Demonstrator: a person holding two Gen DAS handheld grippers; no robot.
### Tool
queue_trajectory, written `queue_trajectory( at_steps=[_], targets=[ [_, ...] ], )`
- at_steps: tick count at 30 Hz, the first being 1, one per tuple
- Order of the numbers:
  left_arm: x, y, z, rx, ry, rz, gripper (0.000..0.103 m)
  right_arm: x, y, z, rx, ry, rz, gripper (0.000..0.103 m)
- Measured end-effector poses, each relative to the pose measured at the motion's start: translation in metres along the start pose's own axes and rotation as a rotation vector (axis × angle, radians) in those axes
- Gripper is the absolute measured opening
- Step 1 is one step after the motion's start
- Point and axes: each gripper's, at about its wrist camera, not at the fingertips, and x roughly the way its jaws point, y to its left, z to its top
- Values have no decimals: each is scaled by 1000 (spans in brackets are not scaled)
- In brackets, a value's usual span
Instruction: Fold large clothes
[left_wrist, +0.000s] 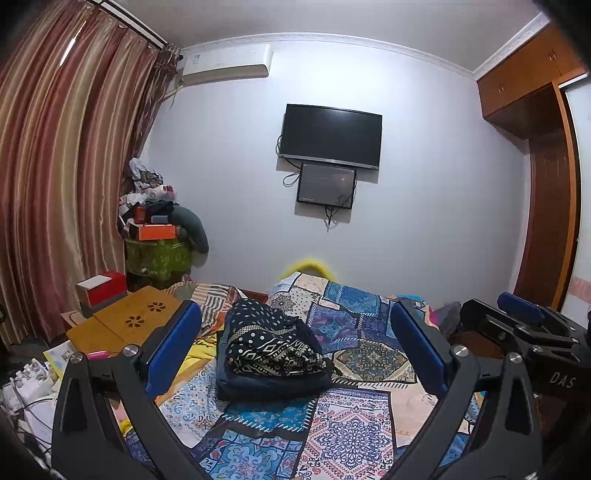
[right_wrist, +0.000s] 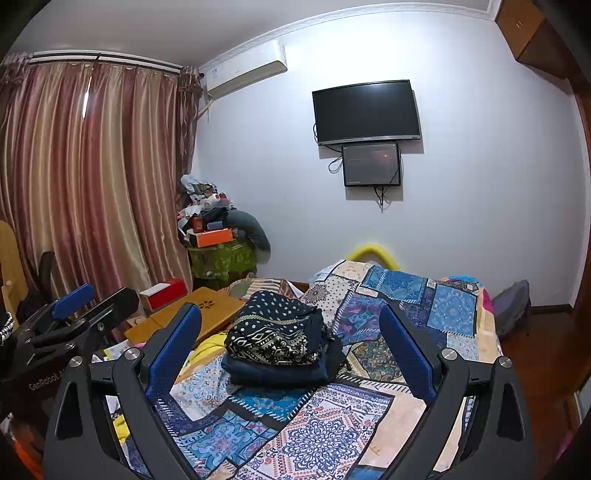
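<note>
We see the folded clothes in a neat pile on the bed: a dark top with white dots and zigzags on a plain navy piece. The bed has a bright patchwork cover. Left of the pile is a low wooden surface with a red box. Behind the pile, a TV hangs on the white wall. Our left gripper and right gripper hang above the bed, jaws wide apart and holding nothing.

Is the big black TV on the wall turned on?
No, the big black wall-mounted TV shows a dark, blank screen; only the smaller screen beneath it glows faintly.
</note>
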Motion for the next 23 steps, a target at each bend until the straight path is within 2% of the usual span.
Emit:
queue_trajectory(
  at_steps=[23],
  targets=[
    [5, 0, -3, 5, 29, -12, 102, 6, -2, -3, 10, 16, -1, 96]
  ],
)
